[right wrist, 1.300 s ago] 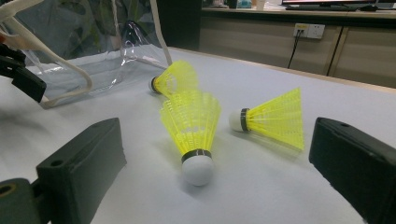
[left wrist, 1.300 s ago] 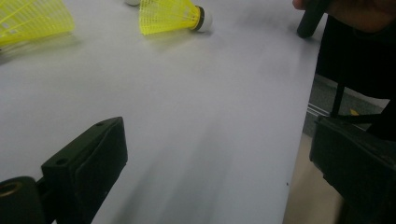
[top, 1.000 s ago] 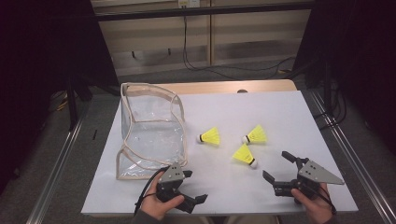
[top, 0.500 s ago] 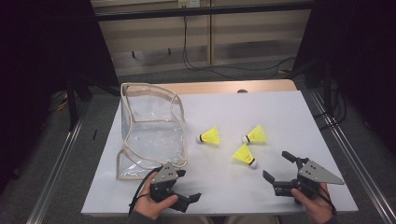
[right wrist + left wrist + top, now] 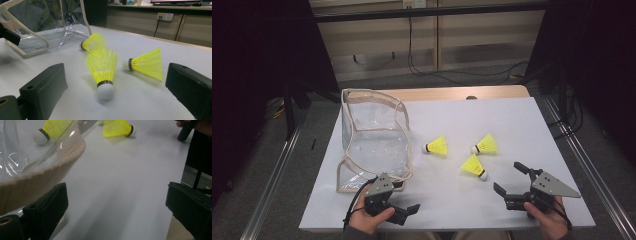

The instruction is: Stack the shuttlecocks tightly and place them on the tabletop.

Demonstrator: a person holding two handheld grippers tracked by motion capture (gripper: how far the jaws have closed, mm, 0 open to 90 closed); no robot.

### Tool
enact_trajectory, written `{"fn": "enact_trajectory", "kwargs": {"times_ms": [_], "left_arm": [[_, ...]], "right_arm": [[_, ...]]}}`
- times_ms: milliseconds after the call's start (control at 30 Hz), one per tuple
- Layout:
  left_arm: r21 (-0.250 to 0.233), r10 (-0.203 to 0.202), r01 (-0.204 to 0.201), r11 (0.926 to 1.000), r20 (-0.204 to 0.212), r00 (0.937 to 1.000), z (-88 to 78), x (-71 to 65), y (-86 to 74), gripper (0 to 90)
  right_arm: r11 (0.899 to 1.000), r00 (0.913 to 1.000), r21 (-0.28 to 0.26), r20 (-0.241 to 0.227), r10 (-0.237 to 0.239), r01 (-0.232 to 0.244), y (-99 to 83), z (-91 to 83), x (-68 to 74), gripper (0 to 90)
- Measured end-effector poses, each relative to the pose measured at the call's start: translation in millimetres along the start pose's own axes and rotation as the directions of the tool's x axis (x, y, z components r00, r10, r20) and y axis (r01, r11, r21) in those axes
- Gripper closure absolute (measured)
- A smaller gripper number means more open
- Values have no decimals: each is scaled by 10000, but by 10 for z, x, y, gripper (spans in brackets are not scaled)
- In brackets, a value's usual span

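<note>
Three yellow shuttlecocks lie on the white table top: one (image 5: 438, 146) nearest the bag, one (image 5: 485, 145) to its right, one (image 5: 474, 166) closer to me. A clear bag (image 5: 374, 140) with beige trim stands open at the left. My left gripper (image 5: 406, 196) is open at the bag's near corner. In the left gripper view the beige strap (image 5: 45, 175) crosses just above its left jaw, not pinched. My right gripper (image 5: 508, 178) is open near the front right. In the right gripper view the nearest shuttlecock (image 5: 102, 67) stands cork toward me, just ahead of the open jaws.
The white board (image 5: 512, 120) ends close behind both hands at the front edge. Metal rails (image 5: 582, 165) run along both sides of the table. A wooden strip (image 5: 462, 93) and cables lie beyond the far edge. Bare surface lies between the two grippers.
My left gripper has shifted a little to the left, closer to the bag's near corner. The right gripper and the shuttlecocks have stayed put.
</note>
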State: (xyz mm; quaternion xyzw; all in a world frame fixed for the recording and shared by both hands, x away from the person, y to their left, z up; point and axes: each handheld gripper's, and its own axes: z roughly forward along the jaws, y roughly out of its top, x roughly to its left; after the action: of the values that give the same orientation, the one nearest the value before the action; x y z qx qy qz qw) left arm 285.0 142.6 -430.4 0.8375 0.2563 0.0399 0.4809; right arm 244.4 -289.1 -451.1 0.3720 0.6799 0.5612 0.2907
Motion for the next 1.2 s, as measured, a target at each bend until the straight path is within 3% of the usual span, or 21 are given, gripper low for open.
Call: {"fn": "enact_trajectory", "kwargs": {"times_ms": [333,1200], "left_arm": [[-89,-40,37,10000,-257,9997,-65,44,-25,43],[-101,-32,28,9999,-427,9991,-198,103,-83,52]], "right_arm": [[10000,10000,3,-4,-3,3,0,2,0,26],[10000,10000,7,-6,24,-23,2,4,5,26]]}}
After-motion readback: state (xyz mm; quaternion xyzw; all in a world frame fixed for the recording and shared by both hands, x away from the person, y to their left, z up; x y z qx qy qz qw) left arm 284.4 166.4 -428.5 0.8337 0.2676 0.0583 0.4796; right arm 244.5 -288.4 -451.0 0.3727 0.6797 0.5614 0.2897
